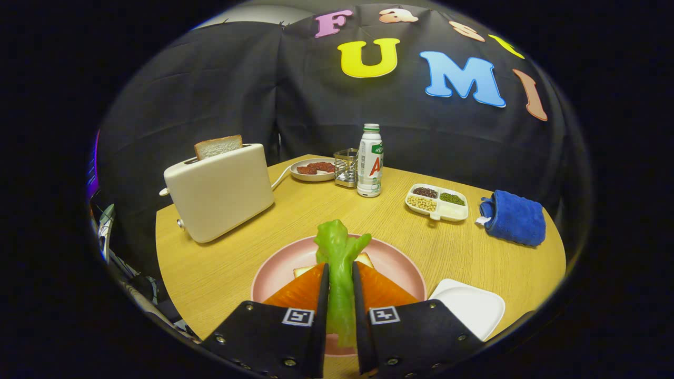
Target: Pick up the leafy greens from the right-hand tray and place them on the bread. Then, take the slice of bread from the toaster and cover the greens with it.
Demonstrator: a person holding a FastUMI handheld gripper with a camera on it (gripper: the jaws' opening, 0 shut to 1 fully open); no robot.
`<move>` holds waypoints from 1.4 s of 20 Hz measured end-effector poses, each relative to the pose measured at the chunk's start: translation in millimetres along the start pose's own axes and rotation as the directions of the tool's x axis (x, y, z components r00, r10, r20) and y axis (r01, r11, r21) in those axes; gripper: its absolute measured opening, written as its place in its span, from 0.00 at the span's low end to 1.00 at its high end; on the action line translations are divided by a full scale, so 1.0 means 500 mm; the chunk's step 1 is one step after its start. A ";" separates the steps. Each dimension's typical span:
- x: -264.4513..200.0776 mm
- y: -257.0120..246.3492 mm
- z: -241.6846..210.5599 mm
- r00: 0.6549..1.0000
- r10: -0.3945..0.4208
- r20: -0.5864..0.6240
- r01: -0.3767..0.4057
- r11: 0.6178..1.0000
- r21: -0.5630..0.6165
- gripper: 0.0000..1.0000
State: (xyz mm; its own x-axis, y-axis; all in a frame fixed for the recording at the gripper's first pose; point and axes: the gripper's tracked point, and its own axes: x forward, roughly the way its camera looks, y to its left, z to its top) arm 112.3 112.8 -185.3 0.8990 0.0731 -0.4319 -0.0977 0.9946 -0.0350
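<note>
So, the round light-wood tabletop (237, 263) carries everything. Biggest thing on it is the cream boxy toaster (218, 192) off to the left beyond the tongs, with a slice of white bread (218, 146) poking up out of its slot. Right ahead of the tongs sits a round pink plate (392, 263), and on it a slice of bread (363, 259) mostly hidden under the orange fingers. Over on the right lies a folded blue cloth (515, 218), and nearer, just beside the pink plate, a white squarish tray (474, 305). Further back there's a white compartment dish of beans (437, 201), a white bottle with a green cap (370, 160), a small metal wire holder (346, 167) and a white plate with reddish pieces (314, 169). The tongs (341, 273) are clamped on a bunch of pale green leafy greens (339, 252), held upright between both fingers, over the pink plate.
</note>
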 end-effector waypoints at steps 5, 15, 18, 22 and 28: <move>-0.003 -0.007 0.026 0.998 -0.034 0.051 0.034 0.999 -0.001 0.84; -0.036 0.124 0.152 0.966 0.013 0.260 -0.019 1.000 0.020 0.84; -0.031 0.181 0.194 0.942 0.036 0.334 -0.053 0.998 0.043 0.84; -0.004 0.254 0.232 0.917 0.054 0.395 -0.101 0.990 0.100 0.84; 0.045 0.361 0.296 0.887 0.047 0.459 -0.086 0.994 0.065 0.83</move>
State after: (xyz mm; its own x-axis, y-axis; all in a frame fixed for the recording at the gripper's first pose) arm 177.9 304.7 -67.7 0.9889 0.1457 0.0291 -0.1473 0.9872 0.0609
